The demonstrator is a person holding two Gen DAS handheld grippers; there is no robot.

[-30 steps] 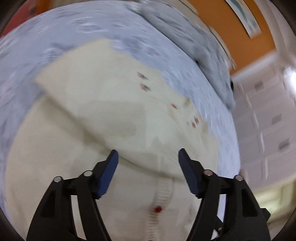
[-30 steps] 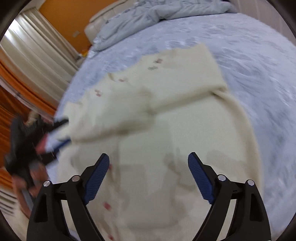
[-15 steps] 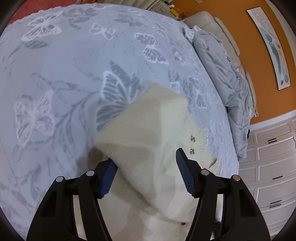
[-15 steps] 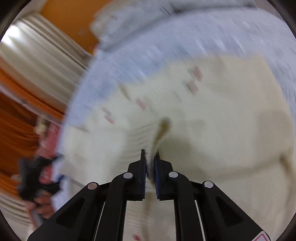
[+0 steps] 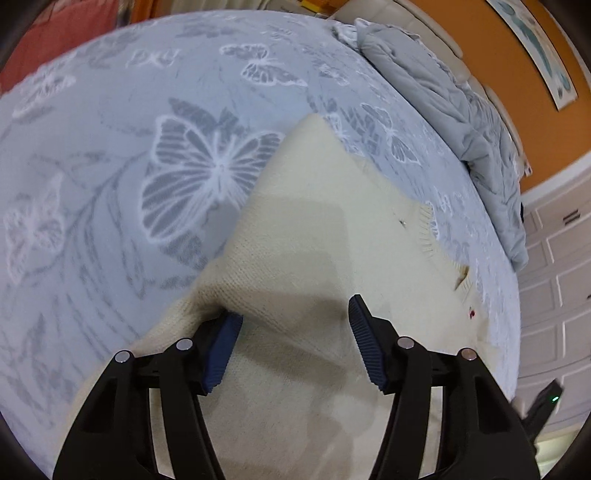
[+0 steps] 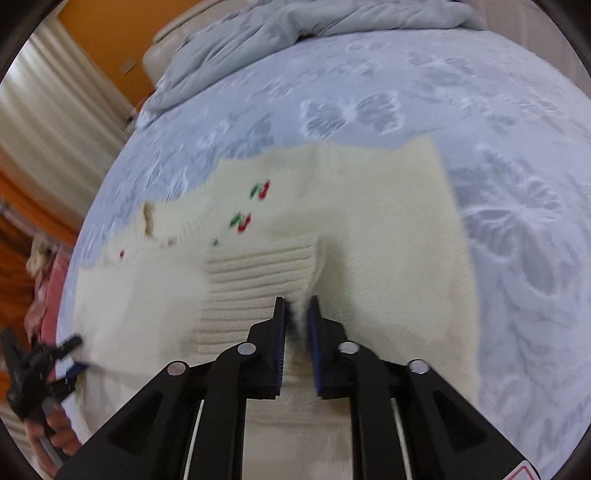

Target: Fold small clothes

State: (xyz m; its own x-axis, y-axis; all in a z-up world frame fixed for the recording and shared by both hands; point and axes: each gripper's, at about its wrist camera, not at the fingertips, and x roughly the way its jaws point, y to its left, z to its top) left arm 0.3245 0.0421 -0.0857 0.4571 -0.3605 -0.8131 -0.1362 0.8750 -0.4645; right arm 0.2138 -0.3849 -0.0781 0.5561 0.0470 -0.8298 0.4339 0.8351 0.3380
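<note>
Right tool [image 6: 295,314]: jaws narrow and opening, ribbed cuff [image 6: 258,280] of the cream sweater [image 6: 388,229] pinched between the pads. A second ago this tool stood wide open above the knit. Left tool [image 5: 291,336]: jaws about half open and closing, a folded sleeve edge [image 5: 236,291] draped over the left pad, not clamped. Sweater lies flat on the butterfly-print bed [image 5: 110,155], grey duvet [image 6: 295,33] bunched at the far end. No containers visible.
</note>
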